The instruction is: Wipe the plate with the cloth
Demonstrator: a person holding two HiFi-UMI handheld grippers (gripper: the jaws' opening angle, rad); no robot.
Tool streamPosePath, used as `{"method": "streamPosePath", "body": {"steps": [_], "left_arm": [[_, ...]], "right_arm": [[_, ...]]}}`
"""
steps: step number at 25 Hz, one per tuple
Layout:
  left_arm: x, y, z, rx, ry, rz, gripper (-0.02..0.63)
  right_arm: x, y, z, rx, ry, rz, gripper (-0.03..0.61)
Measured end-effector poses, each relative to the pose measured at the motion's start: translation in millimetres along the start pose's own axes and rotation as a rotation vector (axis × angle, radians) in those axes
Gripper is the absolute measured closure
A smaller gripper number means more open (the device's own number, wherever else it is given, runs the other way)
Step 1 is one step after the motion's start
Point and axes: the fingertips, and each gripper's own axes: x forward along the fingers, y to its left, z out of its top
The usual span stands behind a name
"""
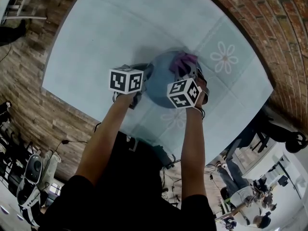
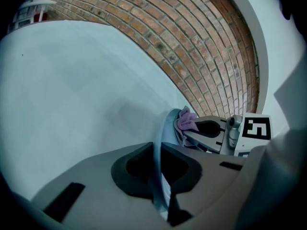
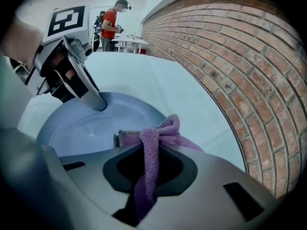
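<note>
A pale blue plate (image 1: 161,83) rests on the light tablecloth (image 1: 120,28). My left gripper (image 2: 160,183) is shut on the rim of the plate (image 2: 163,138), which runs edge-on between its jaws. My right gripper (image 3: 144,176) is shut on a purple cloth (image 3: 153,145), bunched and pressed onto the far right part of the plate (image 3: 91,126). The head view shows the cloth (image 1: 184,61) at the plate's far side, past my right gripper (image 1: 191,77); my left gripper (image 1: 138,93) holds the plate's left rim. From the right gripper view, the left gripper (image 3: 93,101) grips the plate's far edge.
A red brick wall (image 3: 230,56) runs along the table's right side. The tablecloth has a white flower print (image 1: 224,57) right of the plate. A person in a red top (image 3: 110,25) stands far off by tables. Chairs and gear (image 1: 29,177) stand on the wooden floor.
</note>
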Motion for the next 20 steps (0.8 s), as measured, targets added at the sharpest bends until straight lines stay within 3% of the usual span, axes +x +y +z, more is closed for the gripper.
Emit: {"method": "streamPosePath", "body": {"steps": [20], "left_arm": [[-0.9,0.4,-0.3,-0.01,-0.002,0.001,0.568]], "right_arm": [[-28.5,3.0,-59.1,0.153,0.099,-0.095,0.514]]}}
